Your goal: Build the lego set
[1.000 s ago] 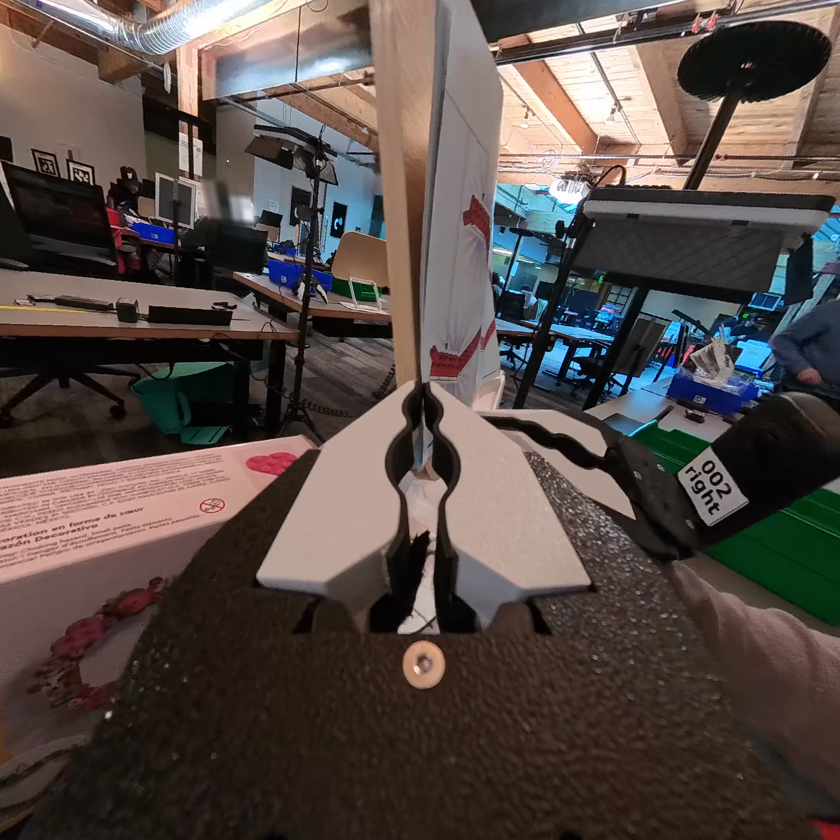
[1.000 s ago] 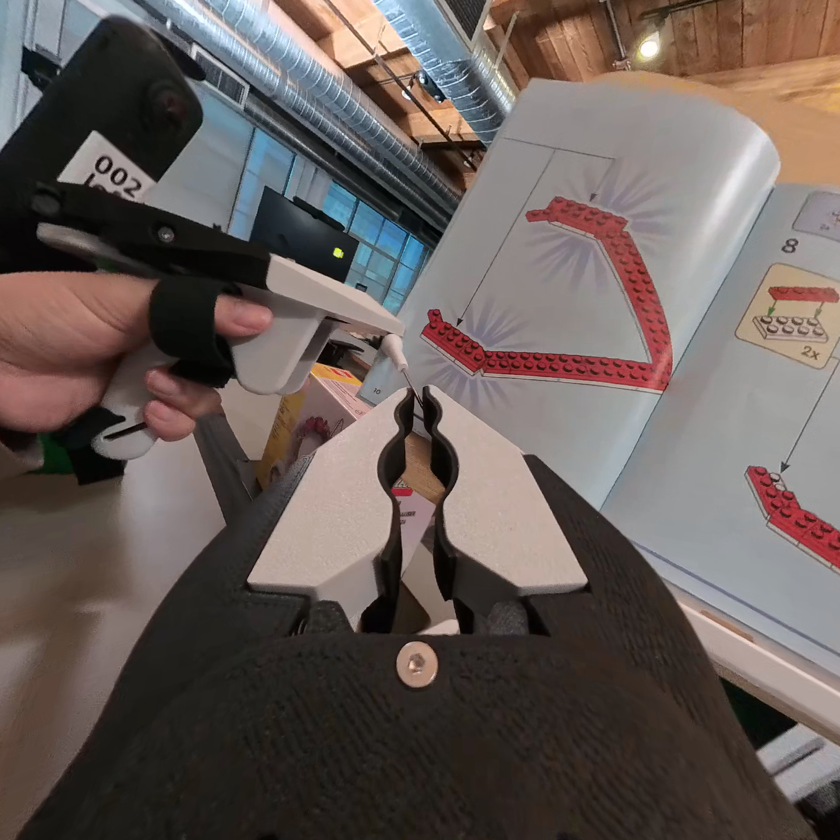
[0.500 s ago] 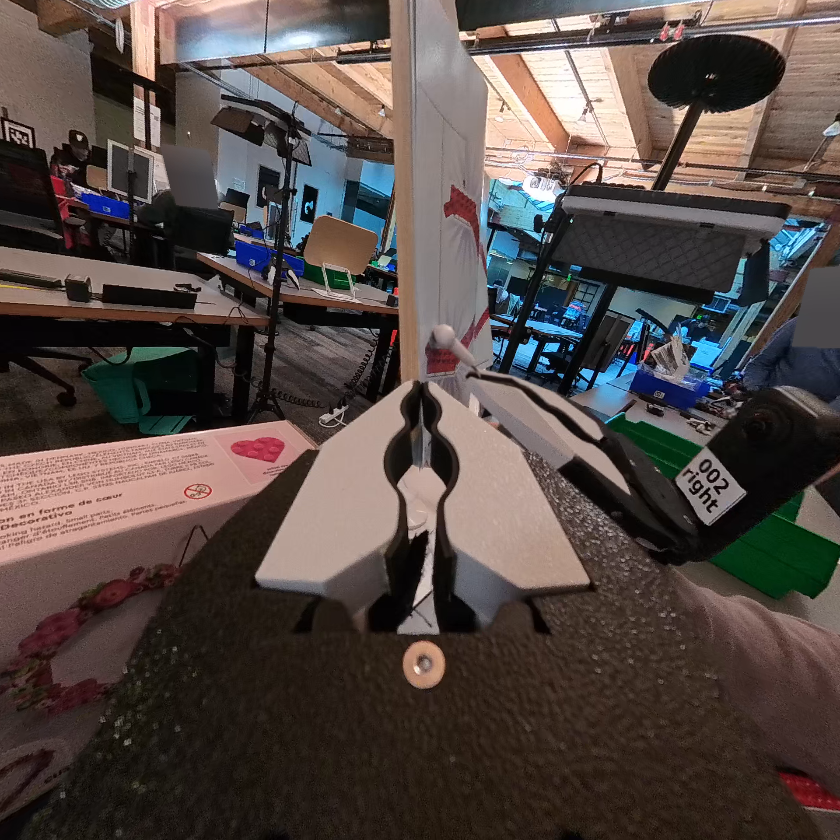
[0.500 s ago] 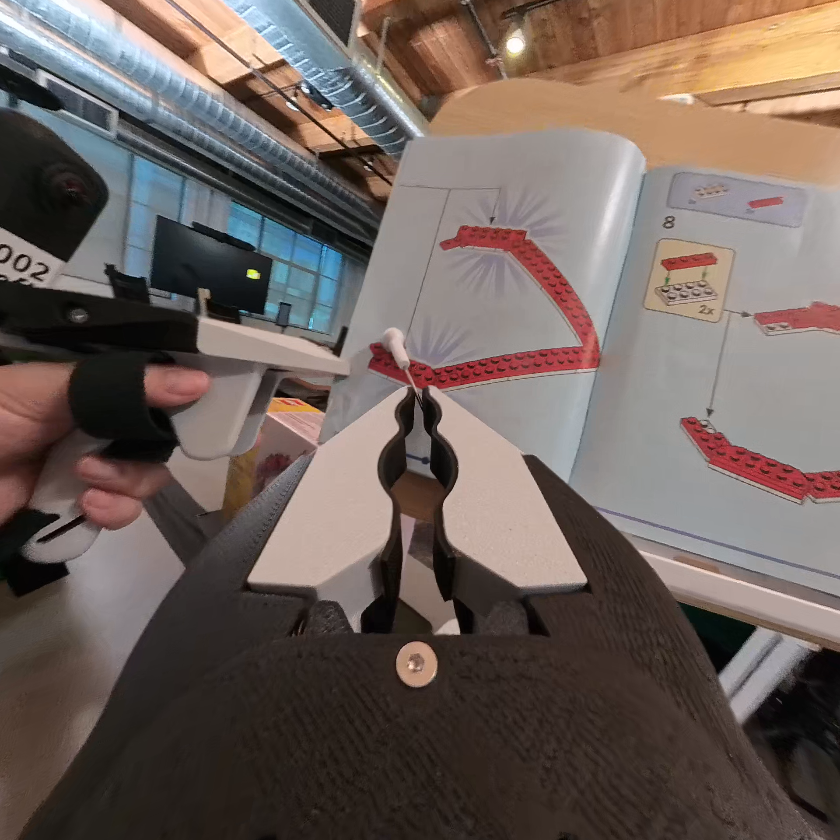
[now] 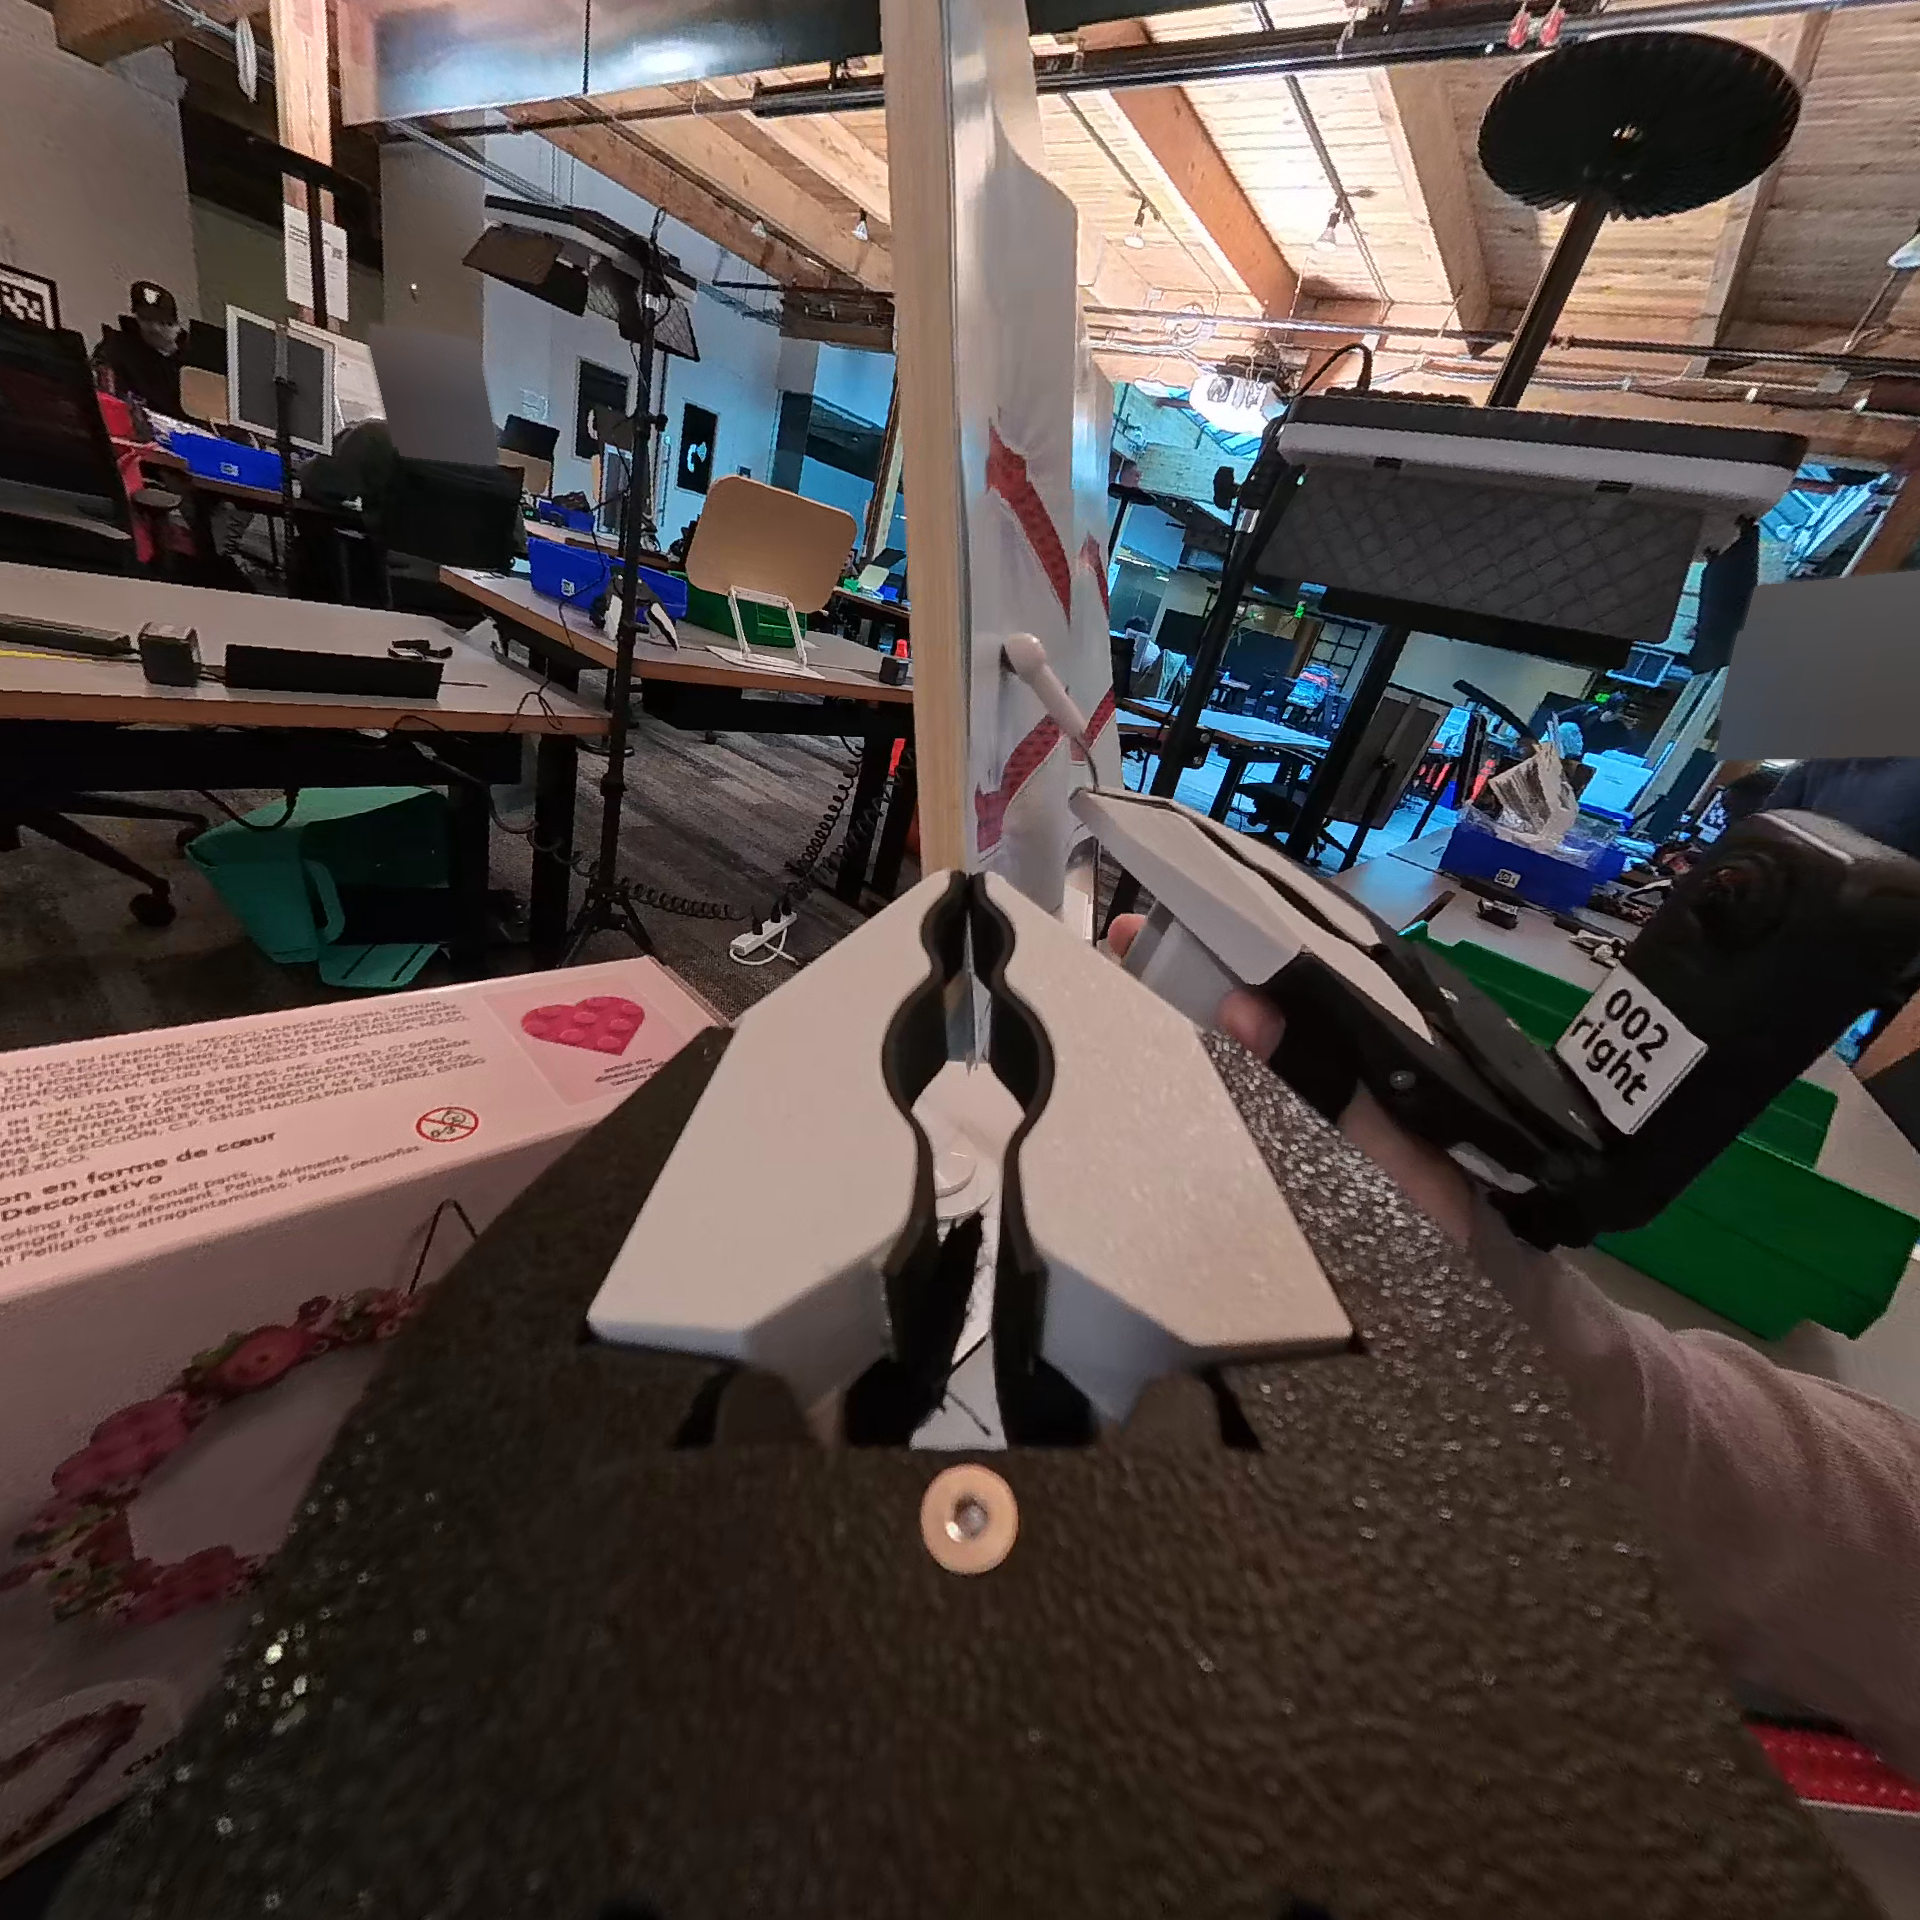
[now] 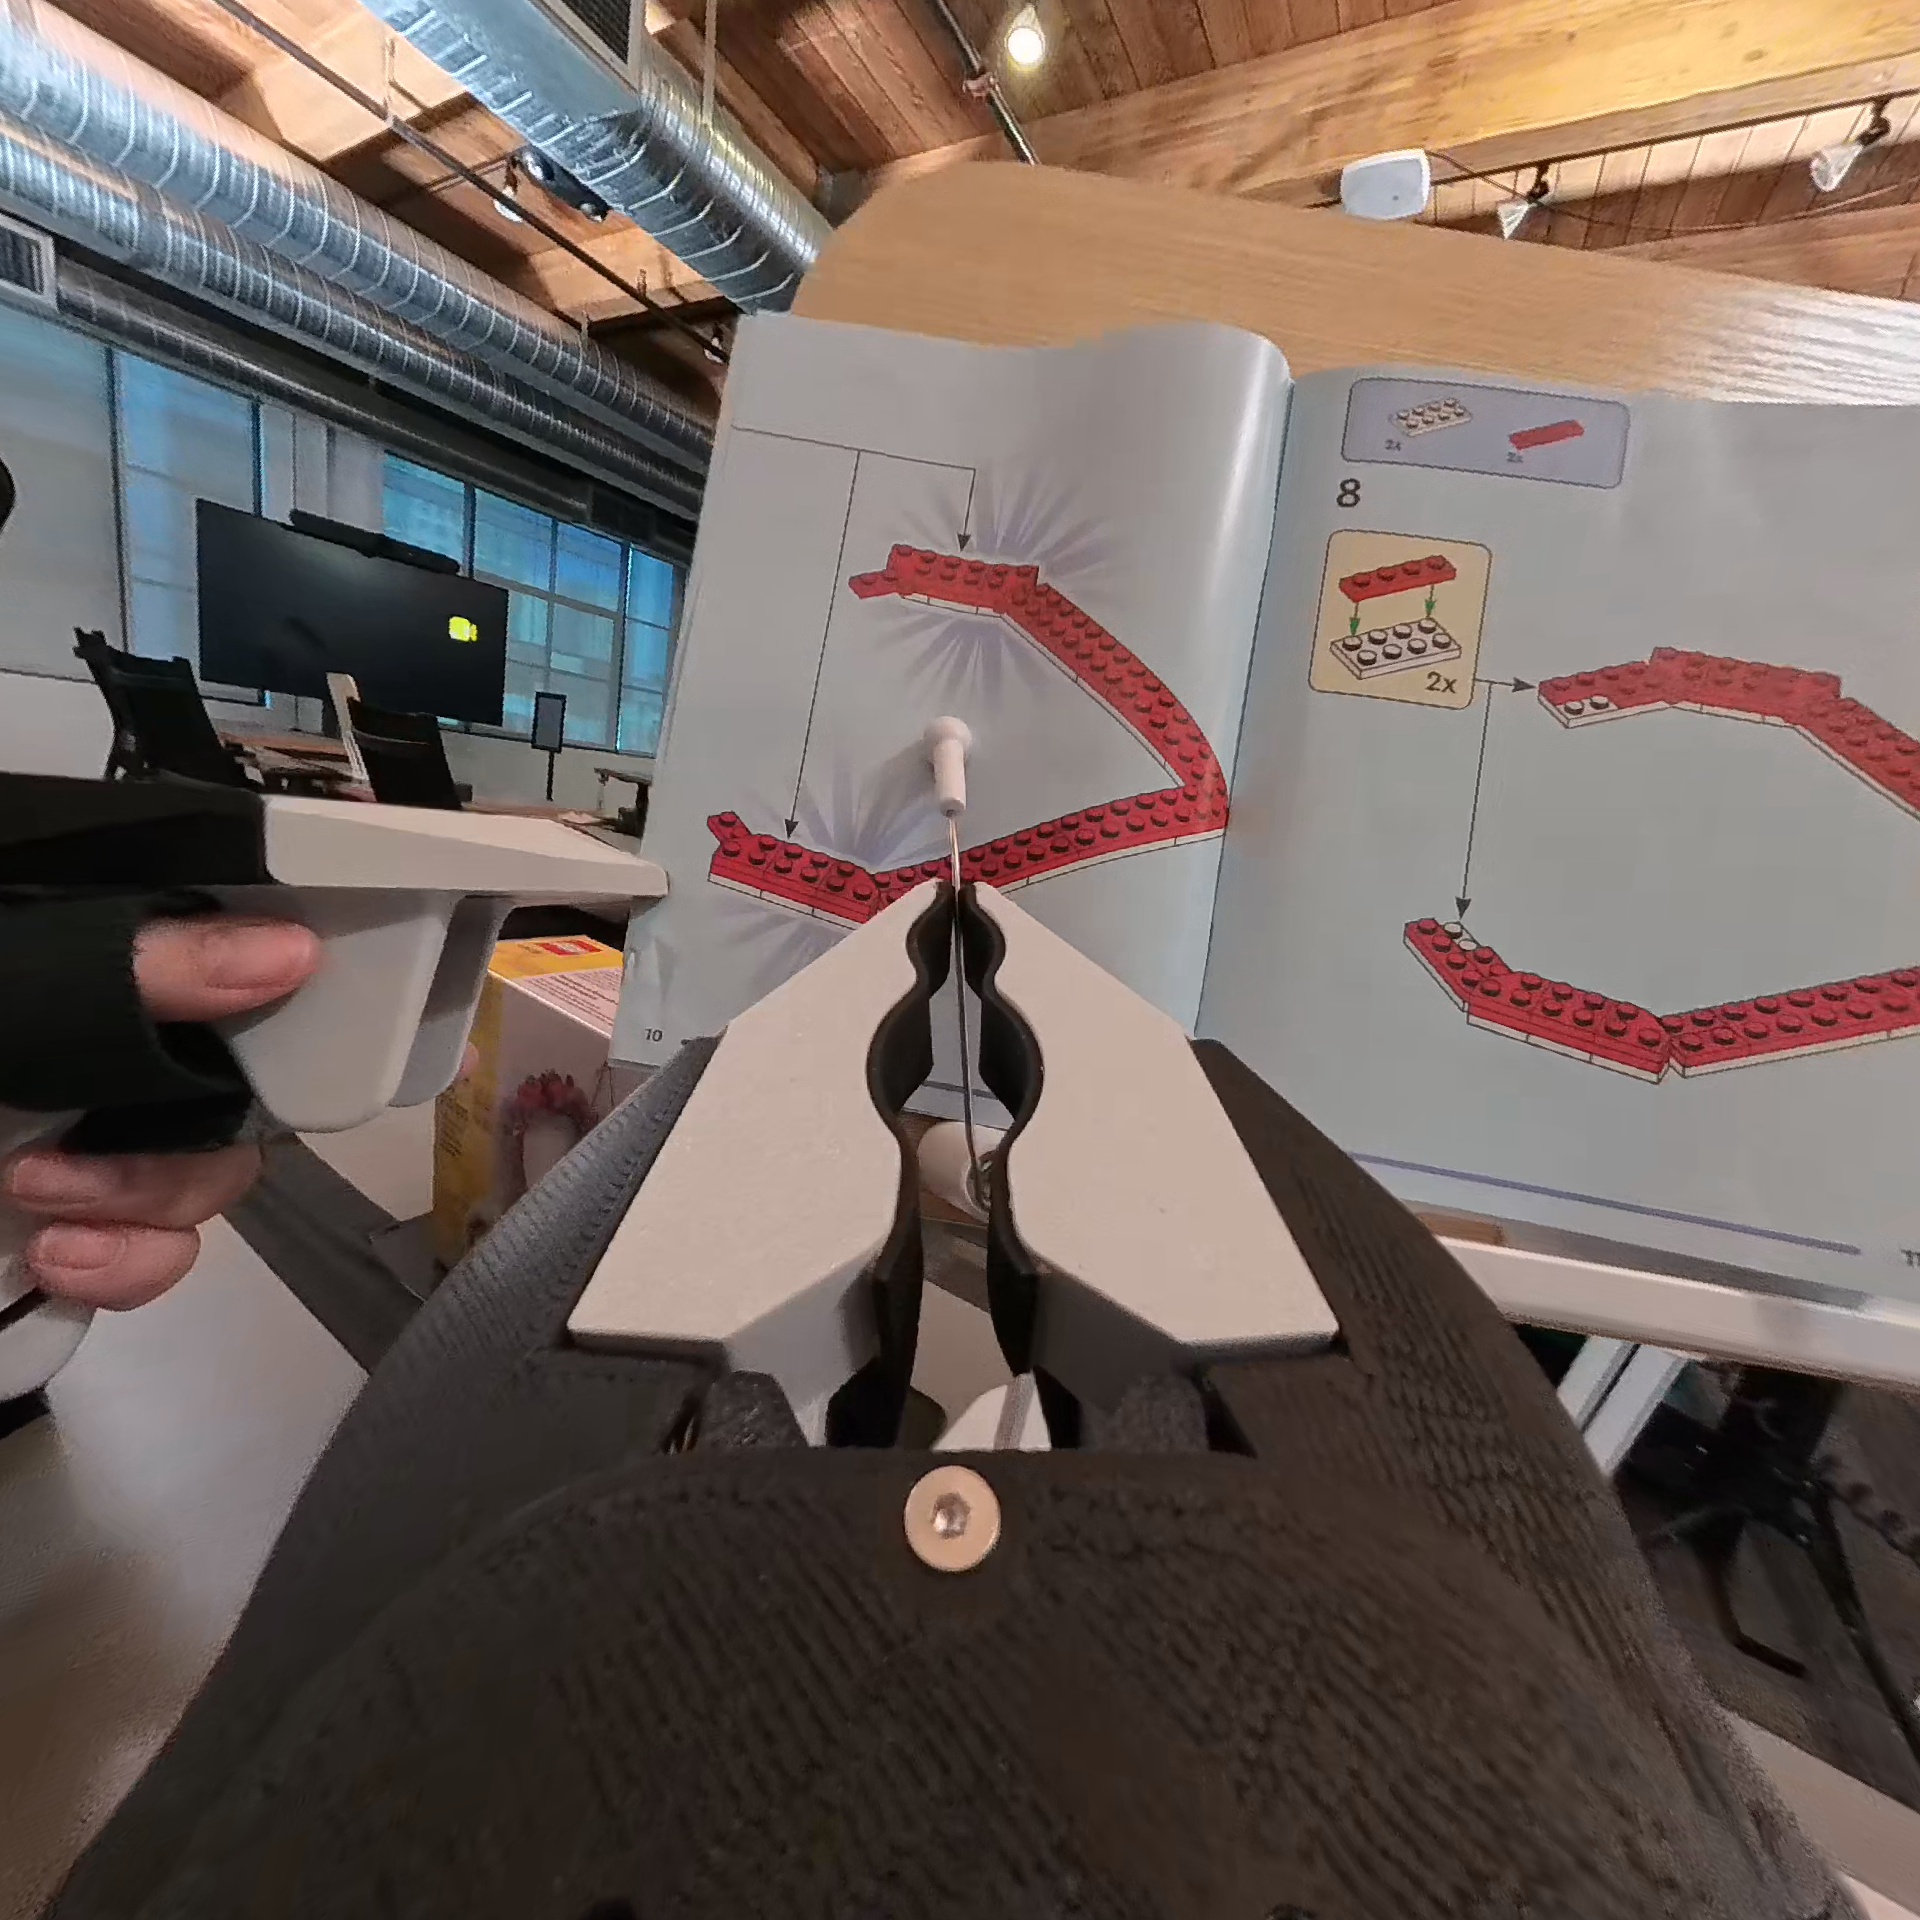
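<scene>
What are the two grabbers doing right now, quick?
Left gripper: closed, pinching the left edge of the booklet page.
Right gripper: closed on the stand's thin page-holder wire with the white tip.

Two tongs (image 5: 971, 894) (image 6: 954, 902), one open booklet (image 6: 1455, 790), one box (image 5: 260, 1132), one page-holder pin (image 6: 948, 764).

Wide open workshop here: timber ceiling (image 6: 1351, 94) overhead, ribbed silver ducts (image 6: 343, 208) running along the left. Far left, a wall of tall windows (image 6: 540, 582) lets in cool daylight behind a dark wall screen (image 6: 348, 613) and black chairs (image 6: 166, 717). From the other view, long grey desks (image 5: 260, 675) stretch left over dark carpet (image 5: 675, 831), a teal bin (image 5: 301, 873) beneath, a light stand (image 5: 623, 623) between them, a blue crate (image 5: 613, 582) farther back.
</scene>
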A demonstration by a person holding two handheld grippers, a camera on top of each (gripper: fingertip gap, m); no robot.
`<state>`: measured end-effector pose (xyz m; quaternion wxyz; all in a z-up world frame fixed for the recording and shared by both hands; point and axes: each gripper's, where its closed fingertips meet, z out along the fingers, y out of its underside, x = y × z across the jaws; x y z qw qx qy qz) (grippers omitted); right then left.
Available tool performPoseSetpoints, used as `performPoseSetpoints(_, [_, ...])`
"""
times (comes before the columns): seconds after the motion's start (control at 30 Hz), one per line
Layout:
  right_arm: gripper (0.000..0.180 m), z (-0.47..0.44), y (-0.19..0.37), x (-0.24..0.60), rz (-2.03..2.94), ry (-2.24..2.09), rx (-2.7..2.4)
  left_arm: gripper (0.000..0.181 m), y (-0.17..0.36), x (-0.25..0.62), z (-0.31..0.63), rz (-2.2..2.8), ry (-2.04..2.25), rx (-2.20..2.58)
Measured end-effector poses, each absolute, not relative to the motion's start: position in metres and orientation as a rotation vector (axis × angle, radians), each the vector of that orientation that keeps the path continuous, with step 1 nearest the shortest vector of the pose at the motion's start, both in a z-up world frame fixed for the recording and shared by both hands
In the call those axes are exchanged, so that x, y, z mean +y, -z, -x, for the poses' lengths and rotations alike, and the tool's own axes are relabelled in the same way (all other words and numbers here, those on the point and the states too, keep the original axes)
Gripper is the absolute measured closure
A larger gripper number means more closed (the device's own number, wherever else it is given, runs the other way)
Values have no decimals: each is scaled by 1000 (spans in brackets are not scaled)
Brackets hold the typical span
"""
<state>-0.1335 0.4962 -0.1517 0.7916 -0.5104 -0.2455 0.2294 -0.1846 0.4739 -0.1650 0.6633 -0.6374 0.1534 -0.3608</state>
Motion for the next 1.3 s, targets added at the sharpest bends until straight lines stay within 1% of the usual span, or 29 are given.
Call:
performPoseSetpoints(0.03, [180, 134, 152, 496, 1098, -482, -536, 181, 165, 474, 185, 1441, 814, 346])
performPoseSetpoints(0.13, [180, 134, 152, 497, 1095, -458, -559, 181, 165, 474, 184, 1446, 804, 350])
performPoseSetpoints(0.17, [176, 133, 151, 496, 1085, -455, -560, 179, 165, 474, 185, 1450, 796, 349])
performPoseSetpoints(0.27, [167, 128, 148, 495, 1044, -463, -561, 168, 167, 477, 189, 1481, 739, 332])
performPoseSetpoints(0.3, [166, 125, 145, 494, 1019, -464, -559, 162, 168, 478, 191, 1491, 720, 325])
performPoseSetpoints(0.47, [165, 90, 117, 484, 873, -374, -507, 151, 146, 469, 211, 1455, 617, 234])
performPoseSetpoints(0.53, [165, 67, 107, 479, 854, -321, -468, 154, 130, 456, 223, 1395, 584, 127])
performPoseSetpoints(0.6, [165, 41, 109, 474, 868, -302, -411, 153, 115, 438, 228, 1299, 585, 43])
performPoseSetpoints(0.7, [165, 11, 136, 463, 939, -279, -413, 152, 110, 410, 217, 1219, 552, 49])
performPoseSetpoints(0.77, [166, -10, 161, 453, 991, -219, -451, 154, 123, 396, 201, 1256, 492, 122])
performPoseSetpoints(0.87, [167, -39, 196, 432, 1050, -127, -532, 152, 149, 372, 162, 1324, 525, 308])
performPoseSetpoints(1.0, [167, -71, 236, 400, 1119, 13, -652, 144, 206, 327, 104, 1476, 637, 672])
performPoseSetpoints(1.03, [167, -77, 240, 391, 1128, 30, -667, 144, 227, 319, 97, 1558, 613, 768])
performPoseSetpoints(1.1, [167, -86, 241, 372, 1129, 30, -673, 134, 272, 308, 97, 1750, 507, 934])
performPoseSetpoints(1.13, [167, -88, 241, 363, 1130, 27, -679, 132, 288, 299, 96, 1806, 492, 1014])
performPoseSetpoints(1.23, [167, -87, 245, 339, 1122, 37, -725, 133, 314, 280, 94, 1855, 526, 1150])
performPoseSetpoints(1.3, [168, -83, 247, 327, 1114, 44, -751, 126, 326, 265, 94, 1916, 626, 1220])
